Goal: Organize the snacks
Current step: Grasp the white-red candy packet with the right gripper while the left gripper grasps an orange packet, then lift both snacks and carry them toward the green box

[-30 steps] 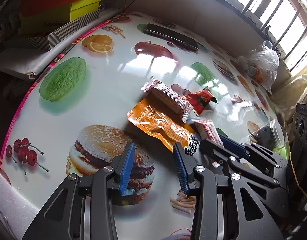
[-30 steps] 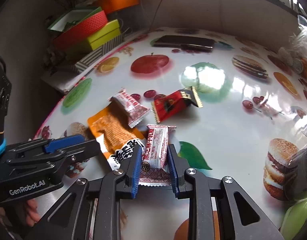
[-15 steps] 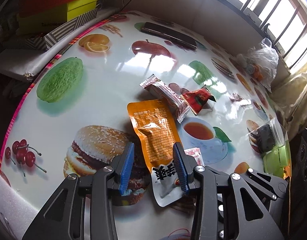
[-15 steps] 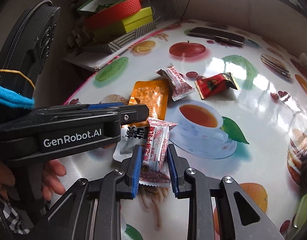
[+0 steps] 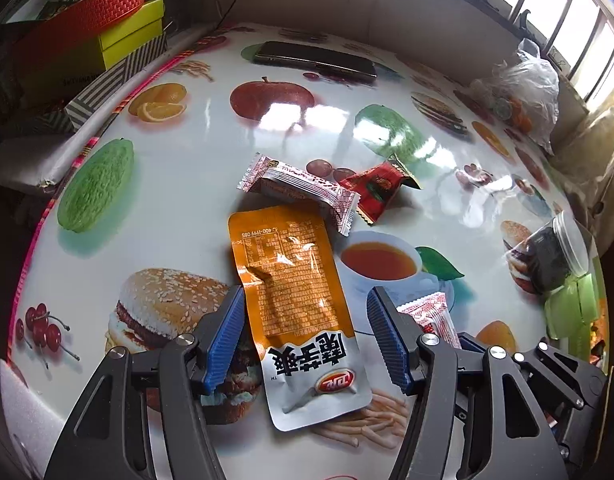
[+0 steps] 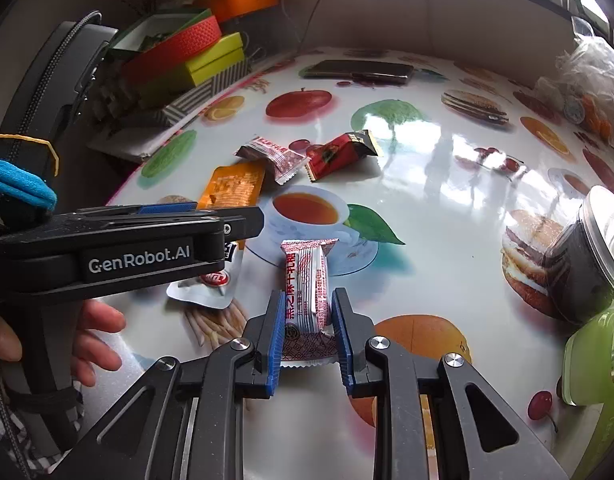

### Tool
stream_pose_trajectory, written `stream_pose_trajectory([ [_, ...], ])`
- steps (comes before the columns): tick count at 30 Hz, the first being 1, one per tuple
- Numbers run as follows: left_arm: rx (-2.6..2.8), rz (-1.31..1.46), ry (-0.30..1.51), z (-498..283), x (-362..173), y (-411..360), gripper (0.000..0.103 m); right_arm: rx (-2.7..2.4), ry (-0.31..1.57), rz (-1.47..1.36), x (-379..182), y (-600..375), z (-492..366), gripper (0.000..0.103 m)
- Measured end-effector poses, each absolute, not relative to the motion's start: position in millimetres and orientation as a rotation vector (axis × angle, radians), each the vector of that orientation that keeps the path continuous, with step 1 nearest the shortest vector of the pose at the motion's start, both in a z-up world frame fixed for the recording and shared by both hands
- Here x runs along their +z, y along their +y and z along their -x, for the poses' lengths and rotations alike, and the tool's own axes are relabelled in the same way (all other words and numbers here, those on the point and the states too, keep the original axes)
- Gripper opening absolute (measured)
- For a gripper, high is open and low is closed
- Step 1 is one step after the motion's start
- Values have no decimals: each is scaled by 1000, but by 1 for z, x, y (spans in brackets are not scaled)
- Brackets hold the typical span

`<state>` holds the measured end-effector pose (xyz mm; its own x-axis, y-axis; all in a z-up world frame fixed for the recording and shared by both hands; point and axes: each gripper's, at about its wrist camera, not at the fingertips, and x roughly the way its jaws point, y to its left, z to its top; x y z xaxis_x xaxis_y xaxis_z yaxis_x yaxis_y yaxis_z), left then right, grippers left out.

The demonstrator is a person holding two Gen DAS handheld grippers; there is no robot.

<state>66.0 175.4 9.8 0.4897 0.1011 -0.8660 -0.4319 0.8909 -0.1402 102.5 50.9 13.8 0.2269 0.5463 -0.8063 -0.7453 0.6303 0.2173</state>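
Note:
An orange snack packet point(image 5: 291, 280) lies flat on the fruit-printed table point(image 5: 187, 184). My left gripper point(image 5: 305, 290) straddles it, jaws opening, pads clear of its edges. From the right wrist view, one left finger point(image 6: 243, 226) crosses over the packet point(image 6: 235, 184). My right gripper point(image 6: 308, 294) is closing, its pads pressing a red-and-white candy bar point(image 6: 307, 276), which also shows at the right edge of the left view point(image 5: 431, 312). Farther back lie another red-and-white bar point(image 5: 303, 184) and a red packet point(image 5: 377, 190), touching each other.
A dark phone point(image 5: 315, 60) lies at the far edge. Stacked boxes point(image 5: 87, 40) stand off the table's left. A plastic bag point(image 5: 523, 92), a dark jar point(image 5: 555, 256) and a green container point(image 5: 571, 312) sit on the right. A person's hand point(image 6: 95, 336) grips the left handle.
The left jaws have spread wide, and the orange packet now lies between them instead of ahead of them. The right gripper carried its bar to the right, off that packet.

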Motion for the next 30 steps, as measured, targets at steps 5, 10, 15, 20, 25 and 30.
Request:
stream_pose_trajectory([
  [5,370,298,1023,-70,8,168,63,895,1001,217,13,48,-103,22],
  [10,384,281,1023,-70,7,165,61,893,1000,210,13,47,-103,22],
  [15,394,269,1017,-67,8,166,54,893,1000,212,14,46,-103,22],
  [20,393,294,999,-63,10,168,51,893,1000,212,14,46,-103,22],
  [25,390,294,990,-59,12,167,46,888,996,218,15,45,-101,22],
  [30,382,303,981,-52,14,166,44,886,988,212,17,45,-99,20],
])
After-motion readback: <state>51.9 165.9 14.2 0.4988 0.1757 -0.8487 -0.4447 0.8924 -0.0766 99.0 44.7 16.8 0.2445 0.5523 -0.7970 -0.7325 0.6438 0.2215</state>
